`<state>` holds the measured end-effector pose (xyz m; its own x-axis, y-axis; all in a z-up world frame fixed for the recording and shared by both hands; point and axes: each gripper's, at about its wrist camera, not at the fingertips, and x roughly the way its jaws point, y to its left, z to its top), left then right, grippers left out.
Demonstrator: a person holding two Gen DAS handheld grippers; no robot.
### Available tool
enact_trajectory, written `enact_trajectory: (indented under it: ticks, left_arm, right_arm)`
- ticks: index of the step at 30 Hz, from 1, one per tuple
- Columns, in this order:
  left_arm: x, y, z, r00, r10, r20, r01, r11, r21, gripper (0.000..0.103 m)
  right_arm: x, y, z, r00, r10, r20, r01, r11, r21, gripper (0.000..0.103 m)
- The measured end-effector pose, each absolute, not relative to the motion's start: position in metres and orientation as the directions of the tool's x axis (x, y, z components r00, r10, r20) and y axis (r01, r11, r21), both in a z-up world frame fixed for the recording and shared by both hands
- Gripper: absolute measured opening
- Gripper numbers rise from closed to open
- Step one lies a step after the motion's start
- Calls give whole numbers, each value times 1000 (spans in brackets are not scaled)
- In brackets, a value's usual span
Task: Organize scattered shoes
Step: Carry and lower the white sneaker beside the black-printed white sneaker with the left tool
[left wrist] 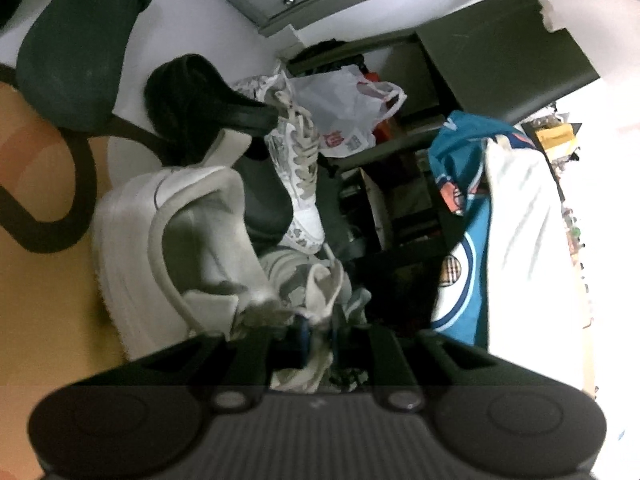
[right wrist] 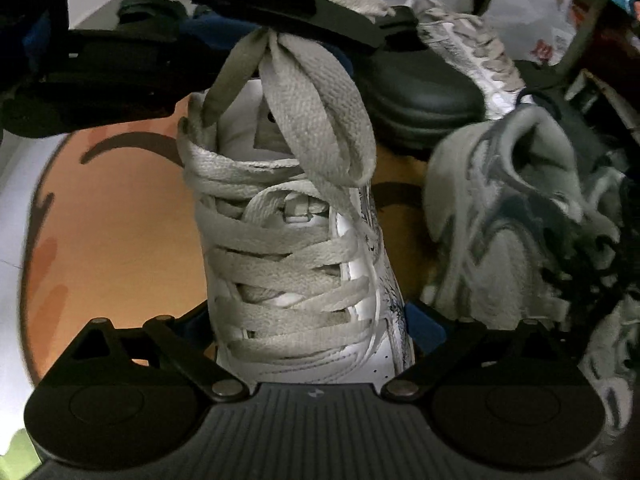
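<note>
Sneaker transfer: white leather sneaker over orange rug, beside grey mottled shoe. Left gripper is clamped on its flat grey laces. Right gripper straddles the toe, contact undeterminable. Probably lifting or setting down; both call for steady two-point support.

Almost nothing here can be read. The white plastic bag on the dark shelf carries a red printed mark and a small square code near its lower edge, but both are too blurred to make out. The teal cloth beside the shelf has a round emblem low on it, with no letters I can read. Each gripper body bears a tiny pale logo at its centre, without legible text.
</note>
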<state>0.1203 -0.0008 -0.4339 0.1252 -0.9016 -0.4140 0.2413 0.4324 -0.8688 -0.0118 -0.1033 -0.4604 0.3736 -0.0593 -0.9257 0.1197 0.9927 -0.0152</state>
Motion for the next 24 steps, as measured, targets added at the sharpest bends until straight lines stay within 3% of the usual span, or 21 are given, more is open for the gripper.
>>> enact_trajectory:
  ticks: [8, 13, 21, 24]
  left_arm:
    - [130, -14, -441, 153, -903, -401, 203, 426, -882, 10]
    - [132, -12, -460, 158, -885, -437, 150, 459, -876, 11]
    - [130, -22, -456, 150, -868, -473, 193, 495, -847, 11]
    - [129, -21, -453, 162, -851, -500, 185, 524, -831, 18]
  right_arm:
    - [-3, -104, -464, 365, -142, -920, 211, 975, -67, 98]
    - [-1, -108, -470, 330, -105, -938, 230, 973, -28, 99]
    - [1, -116, -476, 286, -41, -957, 251, 967, 33, 100]
    - [-1, -120, -469, 293, -11, -956, 236, 970, 61, 100]
